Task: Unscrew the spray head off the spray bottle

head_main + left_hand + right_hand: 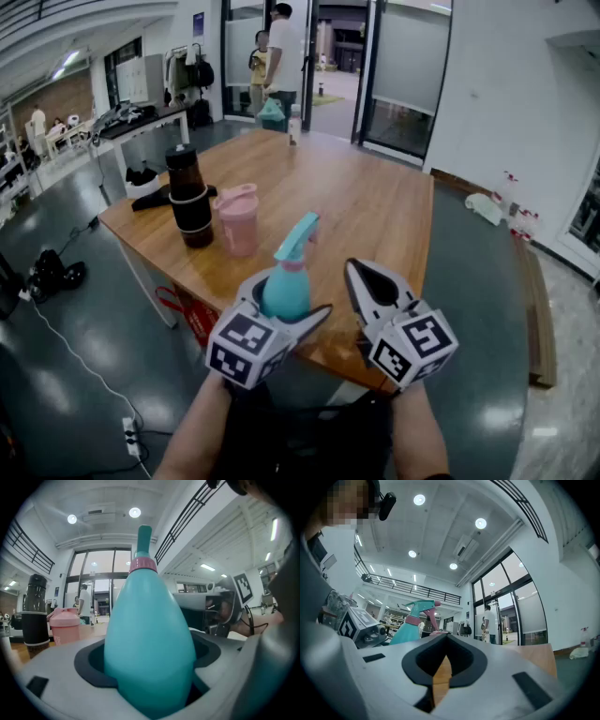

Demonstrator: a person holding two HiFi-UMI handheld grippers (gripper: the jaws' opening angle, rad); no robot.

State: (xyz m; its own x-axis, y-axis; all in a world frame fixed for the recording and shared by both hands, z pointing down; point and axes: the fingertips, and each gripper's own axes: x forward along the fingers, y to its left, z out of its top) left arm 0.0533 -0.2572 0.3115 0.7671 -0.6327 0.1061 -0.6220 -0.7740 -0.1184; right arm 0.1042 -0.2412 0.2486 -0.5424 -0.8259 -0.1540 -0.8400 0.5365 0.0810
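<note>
The big wooden table [375, 197] fills the middle of the room. Past the table's far end, two people [277, 52] stand by the glass doors.

At the table's near edge are the two grippers, held in the person's hands. The left gripper [291, 309] is at the near edge, a bit to the left. Its two fingers [56, 681] are pinching the fat bottom part of the spray bottle [286, 291], one on each side. The bottle stands up straight over the table's near edge. I cannot tell if its bottom sits on the table.

The right gripper [361, 272] is also at the near edge, just to the right of the bottle, and does not touch it. Its fingers [478, 663] are pressed together with nothing in between, and it points toward the far end of the table.

A tall dark cup [187, 202] stands near the table's left edge. A pink cup [237, 217] with a lid stands just beside it, closer to the middle of the table.

The blue-green spray head [298, 234] sits on top of the bottle and points at the far end of the table. A pink ring [142, 565] goes around the bottle's neck, right under the head.
</note>
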